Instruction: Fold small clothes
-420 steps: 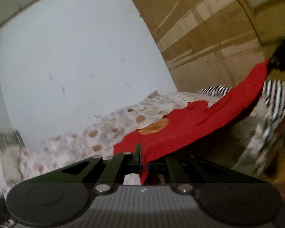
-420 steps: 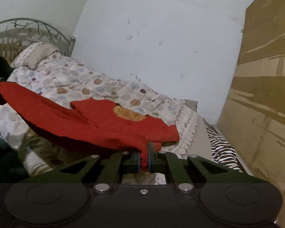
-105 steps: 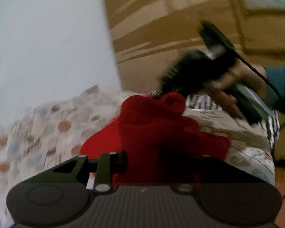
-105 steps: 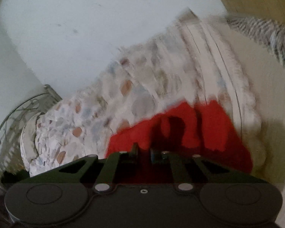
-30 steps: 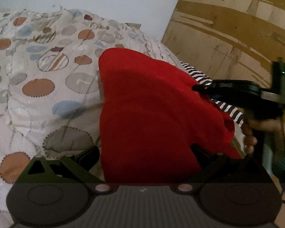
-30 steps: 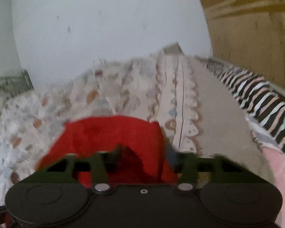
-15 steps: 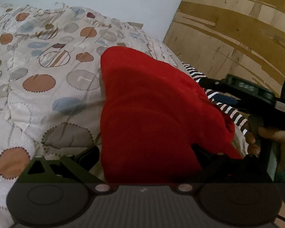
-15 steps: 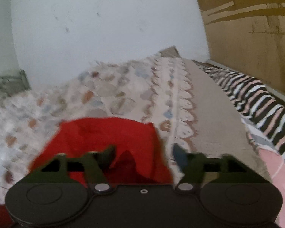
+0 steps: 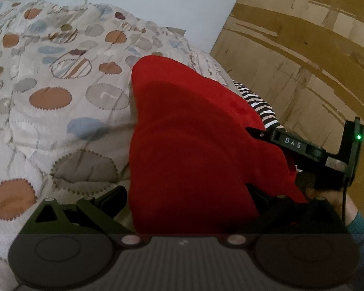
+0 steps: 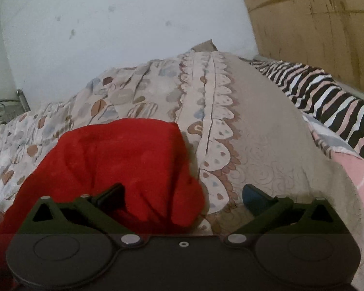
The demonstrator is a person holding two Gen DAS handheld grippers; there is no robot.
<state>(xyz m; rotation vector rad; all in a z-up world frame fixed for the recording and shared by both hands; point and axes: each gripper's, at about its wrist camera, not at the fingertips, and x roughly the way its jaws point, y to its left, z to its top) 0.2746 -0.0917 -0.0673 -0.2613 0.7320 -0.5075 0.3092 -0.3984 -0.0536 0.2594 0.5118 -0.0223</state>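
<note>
A red fleece garment point(image 9: 196, 145) lies folded in a rumpled heap on the patterned quilt point(image 9: 60, 97).

The garment point(image 9: 191, 145) lies on the quilt point(image 9: 60, 101), between the left gripper's point(image 9: 184, 198) spread fingers. The right gripper point(image 10: 182, 196) sits at its right edge, one finger on the cloth, the other over the quilt. A striped blanket point(image 10: 327, 99) lies further right, a wall point(image 10: 109, 24) behind.

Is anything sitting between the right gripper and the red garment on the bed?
Nothing visible does. The right gripper, whose jaws have just been opening, stands wide open right at the red garment; part of the cloth lies between its fingers without being pressed. Only the patterned quilt lies beside it.
</note>
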